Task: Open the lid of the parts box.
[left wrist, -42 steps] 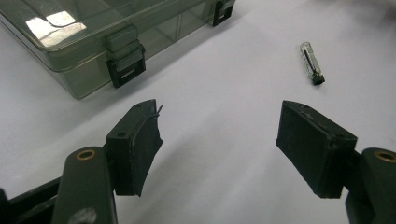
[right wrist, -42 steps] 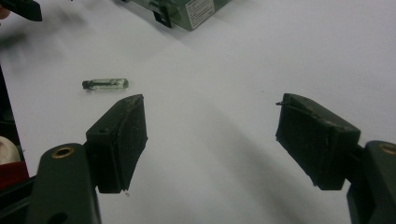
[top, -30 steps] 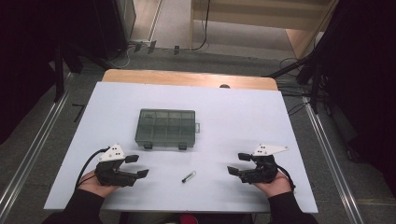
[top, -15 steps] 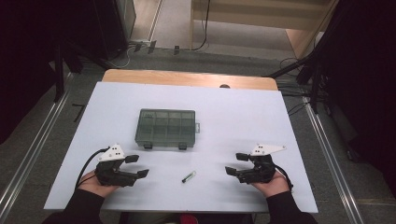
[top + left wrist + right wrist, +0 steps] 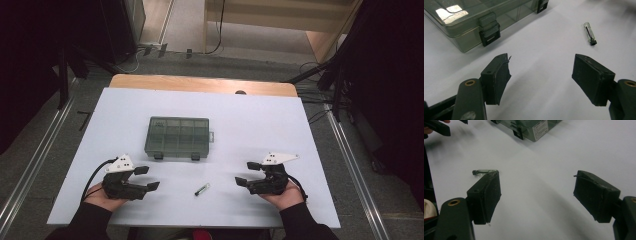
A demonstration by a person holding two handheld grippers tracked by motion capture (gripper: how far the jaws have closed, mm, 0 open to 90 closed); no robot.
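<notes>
From above I see a white tabletop (image 5: 250, 120) w/ a person's two hands at the near edge, each holding a black claw. My left claw (image 5: 145, 178) sits low at the near left, jaws spread wide apart, nothing btwn them. My right claw (image 5: 246, 174) sits at the near right, jaws also spread wide, holding nothing. Btwn the two claws, roughly midway and a bit toward the near edge, lies a small clear vial (image 5: 202, 189) w/ a dark cap, flat on the tabletop at a slant, apart from both claws. Farther back, left of center, rests a translucent grey-green compartment box (image 5: 177, 137), lid closed, two dark latches on its near side. In the left gripper view the box's corner w/ one latch fills the upper left, and the vial lies upper right, beyond the jaws. In the right gripper view the vial lies just past the tip of the jaw on the left of the view; box w/ a white label sits at top.
</notes>
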